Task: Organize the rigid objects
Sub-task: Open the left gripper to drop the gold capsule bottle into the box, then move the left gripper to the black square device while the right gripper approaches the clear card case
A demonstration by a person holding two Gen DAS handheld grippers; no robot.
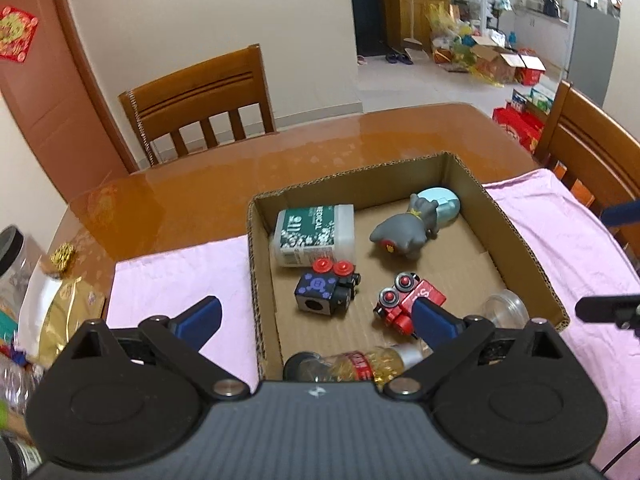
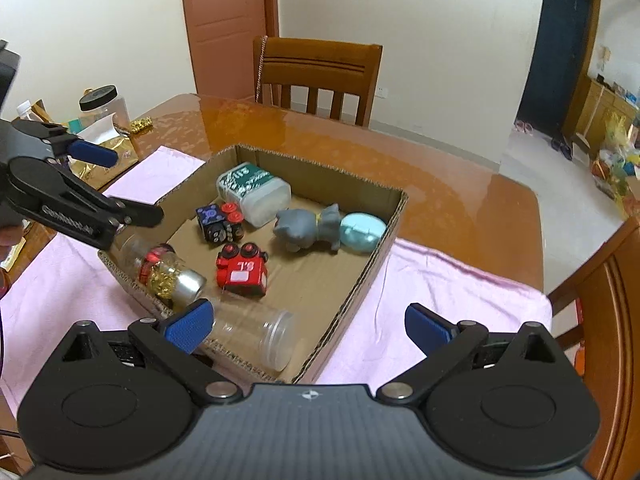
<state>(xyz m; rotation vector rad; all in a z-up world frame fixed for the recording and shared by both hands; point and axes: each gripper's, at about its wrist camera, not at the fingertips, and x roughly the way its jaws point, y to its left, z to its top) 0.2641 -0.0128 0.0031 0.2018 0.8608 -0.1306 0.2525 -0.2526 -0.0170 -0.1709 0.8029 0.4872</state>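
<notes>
Hovering over the cardboard box (image 2: 352, 280), both the left gripper (image 1: 316, 322) and right gripper (image 2: 310, 326) have their jaws spread wide, grasping nothing. The toys, the white bottle (image 2: 256, 192), the gold-filled jar (image 2: 172, 276) and the clear jar (image 2: 256, 336) all lie inside the box on the bench (image 2: 440, 184), so the sorting looks nearly finished. Clutter at the bench's far left is cut off and hard to identify.

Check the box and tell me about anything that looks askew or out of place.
Nothing is spilled or broken. Inside the cardboard box, the clear empty jar, gold-filled bottle and grey cat figure all lie on their sides rather than upright.
</notes>
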